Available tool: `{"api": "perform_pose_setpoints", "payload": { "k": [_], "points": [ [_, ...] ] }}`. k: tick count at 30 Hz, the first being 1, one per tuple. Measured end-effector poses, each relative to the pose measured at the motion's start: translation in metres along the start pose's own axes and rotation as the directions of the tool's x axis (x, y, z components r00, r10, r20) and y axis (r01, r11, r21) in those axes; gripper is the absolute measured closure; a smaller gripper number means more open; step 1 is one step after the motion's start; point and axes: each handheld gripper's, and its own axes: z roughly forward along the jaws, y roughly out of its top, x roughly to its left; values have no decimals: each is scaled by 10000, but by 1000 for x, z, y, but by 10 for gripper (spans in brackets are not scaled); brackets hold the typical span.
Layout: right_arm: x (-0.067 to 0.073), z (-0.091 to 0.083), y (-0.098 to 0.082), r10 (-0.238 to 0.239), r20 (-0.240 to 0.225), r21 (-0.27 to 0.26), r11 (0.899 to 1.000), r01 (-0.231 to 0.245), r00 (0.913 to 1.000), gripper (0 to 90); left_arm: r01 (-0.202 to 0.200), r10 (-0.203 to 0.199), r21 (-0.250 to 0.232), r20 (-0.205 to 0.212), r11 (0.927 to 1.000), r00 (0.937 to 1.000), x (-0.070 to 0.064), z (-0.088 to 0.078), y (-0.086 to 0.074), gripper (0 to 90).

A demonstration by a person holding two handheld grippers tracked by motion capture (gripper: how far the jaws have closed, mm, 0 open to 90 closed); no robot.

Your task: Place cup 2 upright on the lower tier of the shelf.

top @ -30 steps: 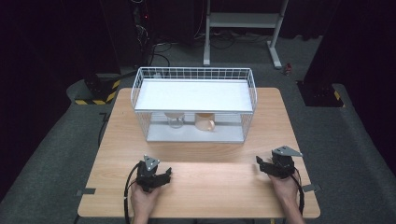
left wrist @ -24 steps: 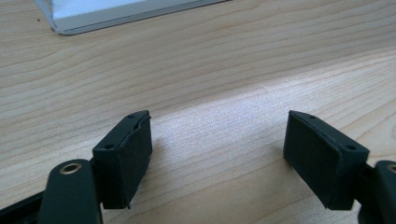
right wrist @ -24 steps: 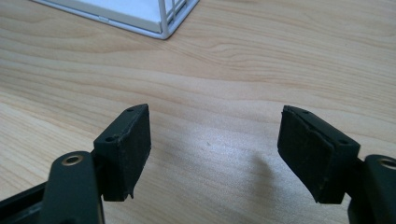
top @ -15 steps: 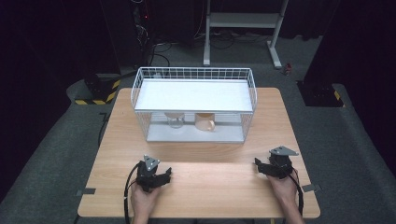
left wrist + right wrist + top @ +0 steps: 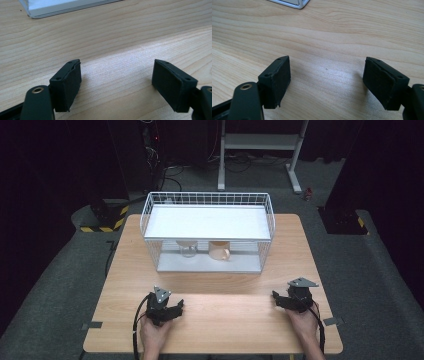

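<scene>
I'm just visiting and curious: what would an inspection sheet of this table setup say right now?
Surface: light wooden table, bare around the hands.
Job's things: white wire rack with a shelf; under it a clear glass and a tan cup, side by side.
Clutter: nothing seen on the table.
Grippers: left gripper open, nothing between its jaws; right gripper open with nothing between its jaws, which have just been opening. Both rest low over the near edge.
Cables: black cable trails from the left gripper; more lie on the floor behind.
Surroundings: dark room, grey floor, white metal stand, yellow-black striped tape.
</scene>
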Motion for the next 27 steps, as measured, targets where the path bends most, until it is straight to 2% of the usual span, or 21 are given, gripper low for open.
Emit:
{"api": "perform_pose_setpoints", "payload": {
  "k": [27],
  "points": [
    [-1, 0, 0, 59, -53, 47, 10000, -59, 10000, 231, 31, -31, 12, -17, 10000, 10000, 0, 0, 0, 226]
  ]
}}
